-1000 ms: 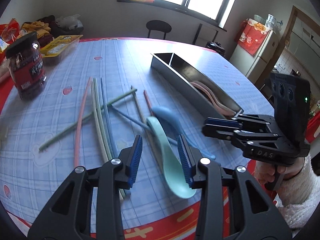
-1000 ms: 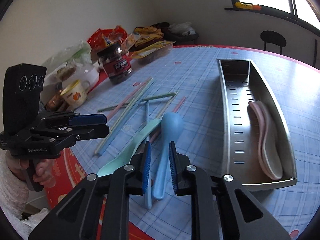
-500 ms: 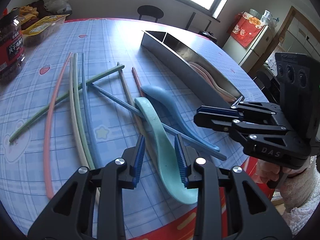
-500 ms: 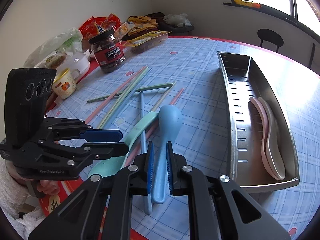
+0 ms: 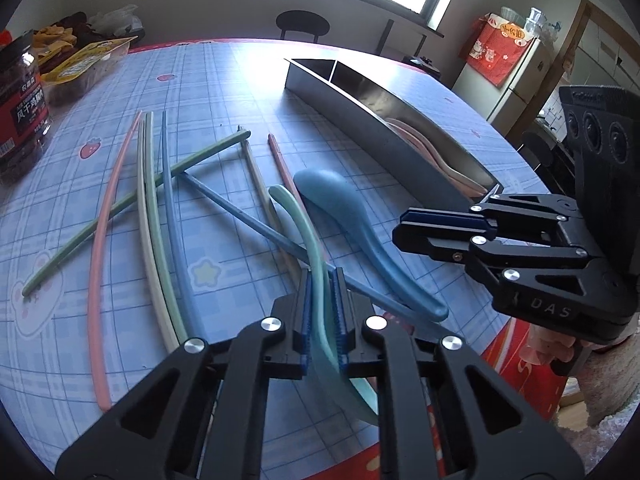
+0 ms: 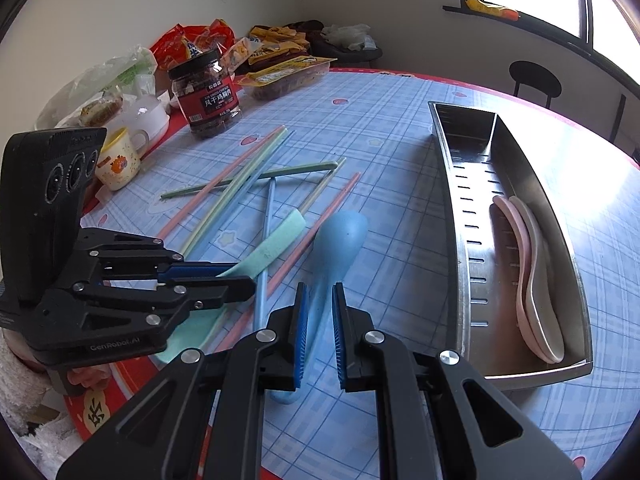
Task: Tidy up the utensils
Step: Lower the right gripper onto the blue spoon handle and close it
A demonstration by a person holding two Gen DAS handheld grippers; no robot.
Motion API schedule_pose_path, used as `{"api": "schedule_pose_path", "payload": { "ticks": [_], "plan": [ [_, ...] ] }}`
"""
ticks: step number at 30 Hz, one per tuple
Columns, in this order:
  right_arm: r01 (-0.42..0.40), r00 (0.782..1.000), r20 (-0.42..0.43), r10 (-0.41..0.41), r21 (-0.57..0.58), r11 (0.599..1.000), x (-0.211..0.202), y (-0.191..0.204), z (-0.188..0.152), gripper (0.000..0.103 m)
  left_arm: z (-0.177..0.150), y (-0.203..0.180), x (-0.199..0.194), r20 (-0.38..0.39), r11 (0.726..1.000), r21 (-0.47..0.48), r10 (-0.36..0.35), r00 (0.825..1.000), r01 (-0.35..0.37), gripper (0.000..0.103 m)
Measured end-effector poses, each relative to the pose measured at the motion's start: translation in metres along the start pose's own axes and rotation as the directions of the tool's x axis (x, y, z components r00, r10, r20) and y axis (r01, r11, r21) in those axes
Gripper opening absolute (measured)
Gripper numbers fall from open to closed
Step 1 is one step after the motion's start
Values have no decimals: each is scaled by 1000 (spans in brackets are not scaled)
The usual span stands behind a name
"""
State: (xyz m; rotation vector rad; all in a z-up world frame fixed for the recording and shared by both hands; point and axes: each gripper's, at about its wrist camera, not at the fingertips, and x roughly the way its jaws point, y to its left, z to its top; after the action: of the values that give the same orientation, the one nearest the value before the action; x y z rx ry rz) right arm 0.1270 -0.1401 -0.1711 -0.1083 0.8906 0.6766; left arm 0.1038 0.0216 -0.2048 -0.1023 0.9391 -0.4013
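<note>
left wrist view: left gripper (image 5: 322, 312) clenched on the green spoon (image 5: 304, 232) handle, bowl end low at 6 o'clock. judged step: picking spoons for the steel tray (image 5: 360, 120) at 1 o'clock, where pink spoons (image 5: 432, 148) already lie. chopsticks (image 5: 156, 208) scattered at 10 o'clock on the blue checked tablecloth (image 5: 224, 80).

right wrist view: right gripper (image 6: 320, 320) straddles the blue spoon (image 6: 340, 240) handle, fingers slightly apart, not gripping. next: close, lift, carry to the tray at 2 o'clock. jar (image 6: 208, 92) and snacks at 11 o'clock, window behind.
</note>
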Motion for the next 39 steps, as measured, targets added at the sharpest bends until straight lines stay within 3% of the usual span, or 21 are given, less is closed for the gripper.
{"api": "schedule_pose_path", "payload": {
  "ticks": [11,17,24,32,39],
  "plan": [
    [80,995,-49,-82,-57,995,17,17,5,14,-12,17,-16,79,997,-71,37,996,-32,12],
    [169,982,-64,-176,-100,980,29,26,10,30,-14,21,-18,93,995,-98,38,995,-28,12],
    [258,960,-61,-272,-177,950,42,38,15,30,-17,26,-19,97,992,-129,27,995,-14,12],
    [315,943,-57,-328,-163,935,45,33,19,31,-19,33,-21,109,988,-157,11,994,6,12],
    [258,964,-37,-263,-100,961,30,25,13,15,-21,34,-26,126,986,-165,1,992,20,12]
  ]
}}
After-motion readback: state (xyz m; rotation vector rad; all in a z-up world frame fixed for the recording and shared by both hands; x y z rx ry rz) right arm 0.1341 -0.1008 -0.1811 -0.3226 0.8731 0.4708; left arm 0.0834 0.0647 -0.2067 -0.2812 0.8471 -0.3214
